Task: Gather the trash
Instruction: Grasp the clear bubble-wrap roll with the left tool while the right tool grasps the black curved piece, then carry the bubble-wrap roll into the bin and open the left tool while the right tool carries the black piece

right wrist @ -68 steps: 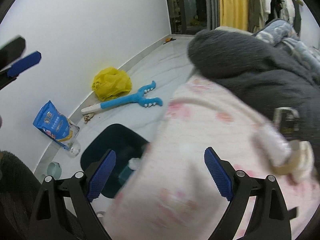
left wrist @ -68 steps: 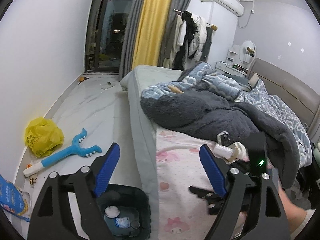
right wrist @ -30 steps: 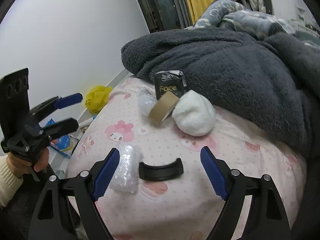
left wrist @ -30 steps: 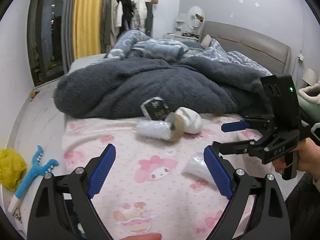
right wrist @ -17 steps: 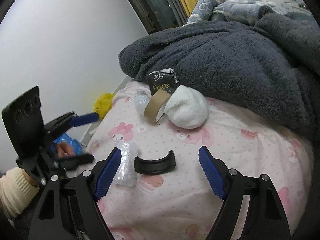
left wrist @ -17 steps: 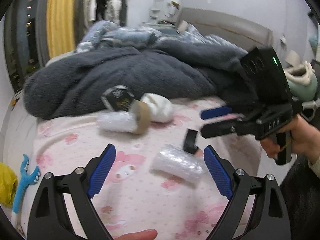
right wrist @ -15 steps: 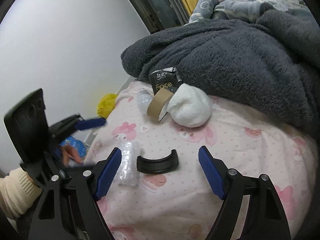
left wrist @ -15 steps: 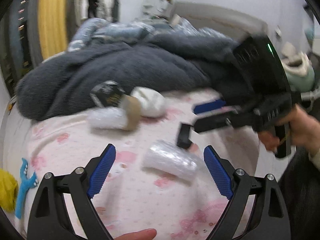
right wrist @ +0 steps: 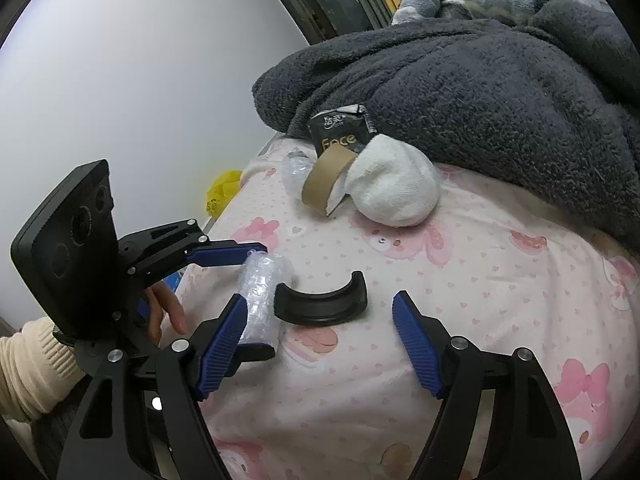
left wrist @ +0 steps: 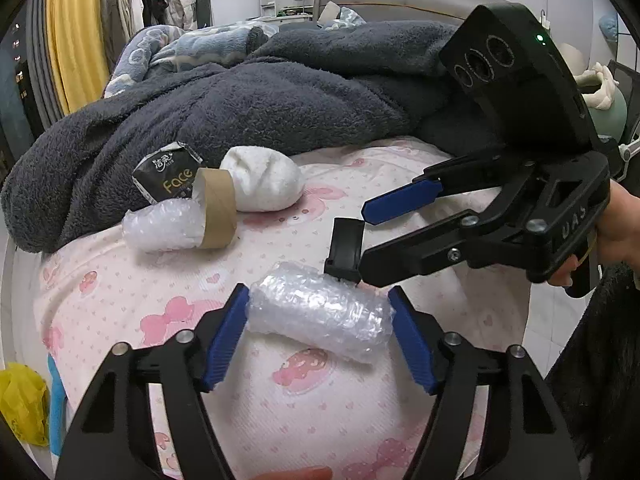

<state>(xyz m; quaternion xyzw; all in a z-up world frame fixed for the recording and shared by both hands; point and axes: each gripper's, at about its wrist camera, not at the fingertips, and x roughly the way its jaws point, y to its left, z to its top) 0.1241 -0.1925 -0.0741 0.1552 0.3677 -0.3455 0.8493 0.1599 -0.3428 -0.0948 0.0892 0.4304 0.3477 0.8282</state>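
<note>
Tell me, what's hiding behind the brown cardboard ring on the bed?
Behind the cardboard ring sit a black "Face" packet and a white sock ball. Bubble wrap pokes into it; how far in stays hidden.

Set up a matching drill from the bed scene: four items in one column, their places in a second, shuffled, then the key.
Items
1. bubble wrap roll
2. black curved piece
3. cardboard tape core
4. yellow bag

Places
A. down on the floor beside the bed
B. leaning on the white bundle
C. between the closing pads of the left gripper
D. lying on the pink sheet ahead of the right gripper

Pairs: 1-C, 2-D, 3-B, 4-A
</note>
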